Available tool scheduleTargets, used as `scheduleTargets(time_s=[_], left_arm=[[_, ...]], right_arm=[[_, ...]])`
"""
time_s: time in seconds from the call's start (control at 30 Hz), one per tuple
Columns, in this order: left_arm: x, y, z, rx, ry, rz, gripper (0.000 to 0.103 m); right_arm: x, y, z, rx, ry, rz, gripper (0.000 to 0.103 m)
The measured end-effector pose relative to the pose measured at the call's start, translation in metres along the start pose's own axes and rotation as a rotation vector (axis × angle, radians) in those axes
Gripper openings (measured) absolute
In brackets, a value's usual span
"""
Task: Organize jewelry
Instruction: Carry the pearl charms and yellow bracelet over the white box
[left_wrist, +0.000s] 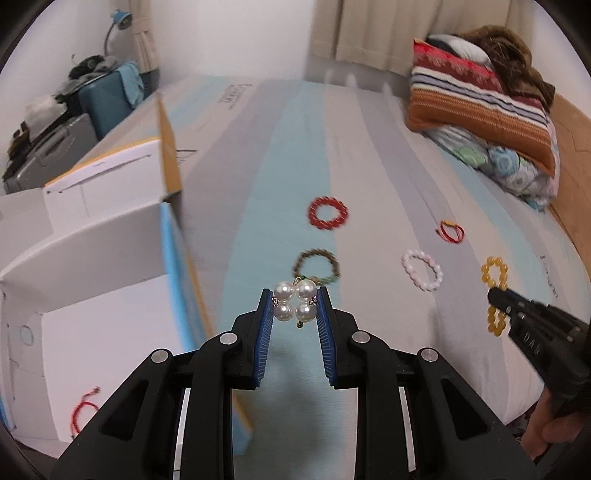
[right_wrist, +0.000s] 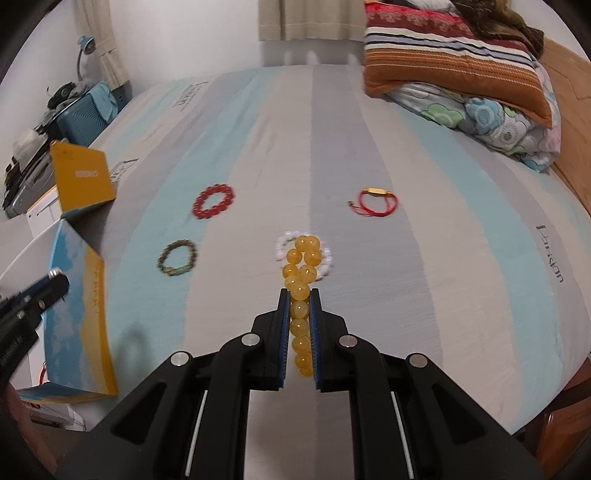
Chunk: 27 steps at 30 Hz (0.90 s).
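Left gripper (left_wrist: 295, 306) is clamped on a pearl piece (left_wrist: 295, 304): four white pearls pinched between the blue pads right at the tips, held in the air above the bed sheet (left_wrist: 280, 155). Right gripper (right_wrist: 299, 302) is closed along a yellow bead bracelet (right_wrist: 301, 288), squeezed flat, with several beads inside the pads and a loop sticking out past the tips.

Judgement: step in hand is carrying both pieces to the open box (left_wrist: 110, 295) at the left edge of the bed.

How to do it well:
- Pearl grip is shallow, at the very tips. Keep the pinch constant and move smoothly; any slackening likely drops it.
- Get the left tips over the box's white interior before opening. The near wall stands up, so come in from above.
- Yellow bracelet hold looks secure. Its free loop hangs in front of the pink-white bracelet (right_wrist: 325, 258) in this view, so lift clear before swinging left or it may snag.
- Go one arm at a time into the box; both grippers heading there could collide.

View differences:
- Left wrist shows the box interior, with a red cord bracelet (left_wrist: 83, 411) already lying inside. Right wrist only sees the box's blue-yellow outer wall.
- Left wrist shows the right gripper from the side, with the yellow beads above and below its tips.
- Right wrist gives the sharper layout of what's left on the sheet: red bead bracelet (right_wrist: 213, 202), dark green-brown bracelet (right_wrist: 177, 257), red cord with gold bar (right_wrist: 375, 201). Left wrist view is motion-blurred.
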<state>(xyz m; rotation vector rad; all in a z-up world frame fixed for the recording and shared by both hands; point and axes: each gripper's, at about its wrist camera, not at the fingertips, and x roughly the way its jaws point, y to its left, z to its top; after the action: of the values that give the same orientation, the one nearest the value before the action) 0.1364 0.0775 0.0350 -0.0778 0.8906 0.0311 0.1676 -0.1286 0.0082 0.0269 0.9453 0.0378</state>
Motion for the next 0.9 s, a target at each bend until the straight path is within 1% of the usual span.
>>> scheduleTargets(time_s=[0.2,0.33,0.67,0.8,0.9], left_arm=[[-0.022,0.037,0.006,-0.045,-0.034,0.005,0.023],[-0.029,0.065,0.004,-0.079,-0.033,0.027,0.023],[-0.048,0.140,-0.014,-0.163,-0.024,0.084,0.023],[-0.057,0.170,-0.022,-0.204,-0.017,0.059,0.023],[-0.062,0.190,-0.028,-0.232,-0.019,0.082,0.023]], right_arm=[[-0.014,0.045,0.002,-0.055,-0.019,0.024,0.009],[-0.026,0.078,0.005,-0.093,-0.036,0.053,0.009],[-0.046,0.165,0.001,-0.199,-0.059,0.131,0.009],[-0.052,0.194,-0.003,-0.240,-0.064,0.156,0.009],[-0.055,0.215,-0.007,-0.267,-0.067,0.176,0.009]])
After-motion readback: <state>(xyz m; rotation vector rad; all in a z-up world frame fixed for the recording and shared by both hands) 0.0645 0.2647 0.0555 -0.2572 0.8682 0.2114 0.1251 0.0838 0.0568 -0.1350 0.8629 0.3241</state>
